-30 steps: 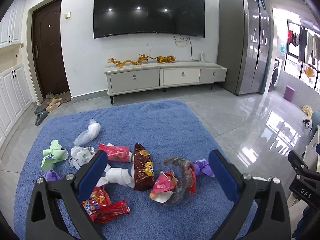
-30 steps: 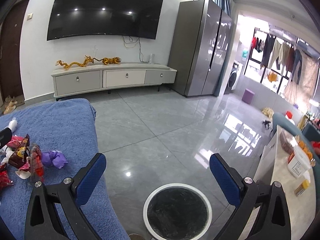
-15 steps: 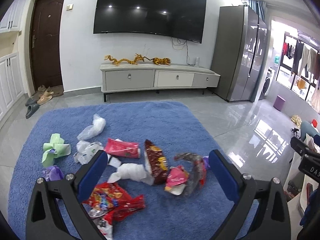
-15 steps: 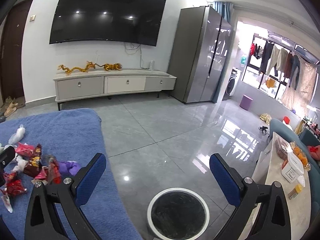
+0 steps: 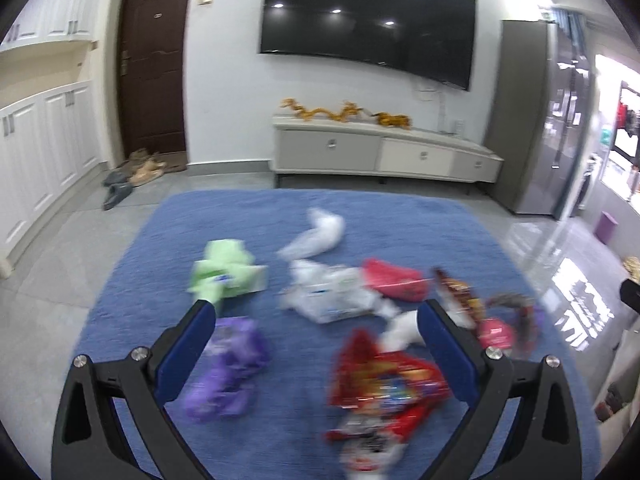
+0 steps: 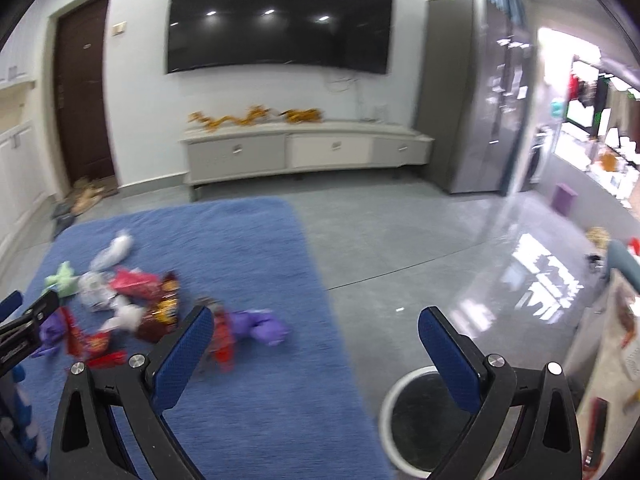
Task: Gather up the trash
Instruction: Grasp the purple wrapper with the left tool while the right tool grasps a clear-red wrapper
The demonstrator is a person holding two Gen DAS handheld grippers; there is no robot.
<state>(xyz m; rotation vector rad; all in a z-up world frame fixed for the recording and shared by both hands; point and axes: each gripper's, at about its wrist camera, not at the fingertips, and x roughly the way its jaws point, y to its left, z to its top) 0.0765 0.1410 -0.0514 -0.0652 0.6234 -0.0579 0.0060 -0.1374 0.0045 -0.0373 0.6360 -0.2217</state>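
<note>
Left gripper (image 5: 316,316) swung leftward over rug (image 5: 400,216), now above purple wrapper (image 5: 228,372); jaws wide, empty; right gripper (image 6: 316,320) likewise; bin (image 6: 394,404) waits; pickup likely next.

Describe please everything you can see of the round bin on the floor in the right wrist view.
The bin is round with a white rim and a dark inside, which looks lined with something black. It stands upright on the grey glossy floor, just off the blue rug's right edge. It is open on top, and no trash shows inside. The right tongs' finger hides part of its rim.
</note>
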